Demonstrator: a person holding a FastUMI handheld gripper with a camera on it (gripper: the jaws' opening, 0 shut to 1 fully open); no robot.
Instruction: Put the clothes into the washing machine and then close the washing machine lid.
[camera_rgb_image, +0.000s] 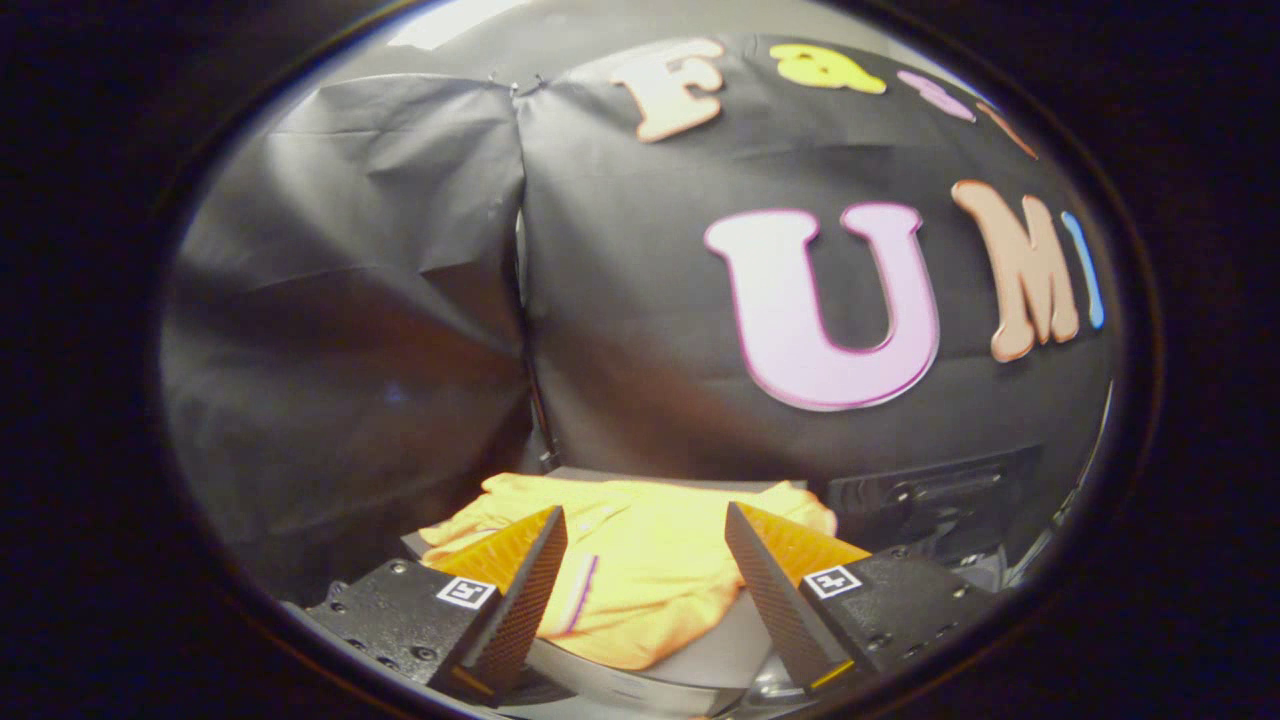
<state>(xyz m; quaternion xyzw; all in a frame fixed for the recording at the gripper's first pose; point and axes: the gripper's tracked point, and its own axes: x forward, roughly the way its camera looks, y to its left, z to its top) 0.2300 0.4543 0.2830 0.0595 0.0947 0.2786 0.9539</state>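
the gripper (646, 522) has its jaws spread wide with nothing between them, low in the middle of the frame. just ahead lies the yellow garment (640, 570), rumpled on a grey flat-topped surface (700, 660) that could be the washer lid, though i cannot tell. it looks light, soft and floppy, likely to sag when lifted, so a raised fold near its middle seems the best place to pinch.

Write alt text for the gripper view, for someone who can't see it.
The open gripper hovers with its fingers spread above a yellow garment lying on a grey flat surface. Black cloth walls rise behind it.
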